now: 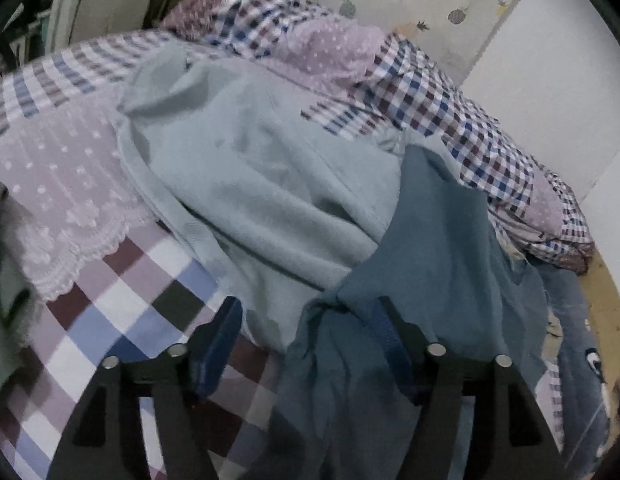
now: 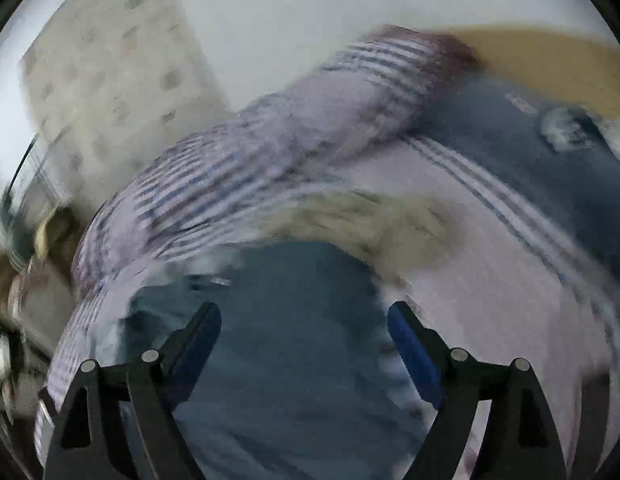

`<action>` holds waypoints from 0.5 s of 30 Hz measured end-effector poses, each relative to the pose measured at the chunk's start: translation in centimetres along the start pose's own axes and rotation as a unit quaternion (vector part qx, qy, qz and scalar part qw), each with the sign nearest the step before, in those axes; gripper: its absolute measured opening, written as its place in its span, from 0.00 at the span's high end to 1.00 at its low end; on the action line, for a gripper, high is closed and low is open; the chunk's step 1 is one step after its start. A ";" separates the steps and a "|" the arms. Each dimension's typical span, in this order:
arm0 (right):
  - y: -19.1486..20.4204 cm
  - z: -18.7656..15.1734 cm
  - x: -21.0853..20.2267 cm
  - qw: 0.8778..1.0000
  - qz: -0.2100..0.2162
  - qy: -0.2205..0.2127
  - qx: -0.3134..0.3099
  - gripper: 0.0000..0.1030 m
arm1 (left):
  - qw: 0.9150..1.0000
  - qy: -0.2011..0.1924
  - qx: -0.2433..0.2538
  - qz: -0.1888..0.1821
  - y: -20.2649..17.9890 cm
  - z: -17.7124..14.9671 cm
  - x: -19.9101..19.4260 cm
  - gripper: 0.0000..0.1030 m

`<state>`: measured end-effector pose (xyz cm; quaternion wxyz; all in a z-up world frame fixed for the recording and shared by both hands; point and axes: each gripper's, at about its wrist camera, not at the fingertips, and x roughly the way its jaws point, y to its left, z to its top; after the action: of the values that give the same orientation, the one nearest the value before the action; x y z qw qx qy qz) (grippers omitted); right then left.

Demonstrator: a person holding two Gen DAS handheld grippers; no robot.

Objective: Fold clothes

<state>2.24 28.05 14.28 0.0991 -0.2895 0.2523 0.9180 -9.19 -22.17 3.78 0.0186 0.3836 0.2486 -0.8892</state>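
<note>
A pale blue-green garment [image 1: 262,184] lies crumpled across the middle of the bed. A darker teal garment [image 1: 441,248] overlaps its right side and bunches up between the fingers of my left gripper [image 1: 306,312]. That gripper is open, its jaws wide apart, and the teal cloth drapes over the right finger. The right wrist view is smeared by motion. In it my right gripper [image 2: 304,310] is open above a teal garment [image 2: 286,344], with nothing pinched between its blue pads [image 2: 413,348].
The bed carries a checked sheet [image 1: 122,320], a pink lace cloth [image 1: 58,184] and a rolled checked quilt [image 1: 449,100] at the back. A dark blue printed garment [image 2: 549,160] and an olive cloth [image 2: 369,220] lie farther off. A white wall [image 1: 549,80] and yellow floor [image 1: 605,312] are on the right.
</note>
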 end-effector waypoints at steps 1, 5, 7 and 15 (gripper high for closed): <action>-2.7 -2.2 -0.3 1.000 0.006 0.003 0.027 0.14 | 1.000 0.000 0.006 0.004 -0.1 -0.1 0.1 0.30; -8.8 -8.0 0.0 0.997 -0.024 0.017 0.076 0.14 | 0.999 -0.004 0.029 0.031 0.2 -0.6 0.4 0.30; -9.5 -8.0 1.5 0.996 -0.029 0.042 0.076 0.14 | 0.998 -0.011 0.033 0.044 0.3 -0.9 0.3 0.30; -8.4 -7.7 3.1 0.999 -0.026 0.023 0.022 0.14 | 0.990 -0.093 0.092 0.047 -1.7 -2.2 -3.1 0.30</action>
<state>6.16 31.32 3.60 0.1232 -0.3148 0.2675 0.9023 -5.95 -20.15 5.36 0.0480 0.3103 0.1446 -0.9384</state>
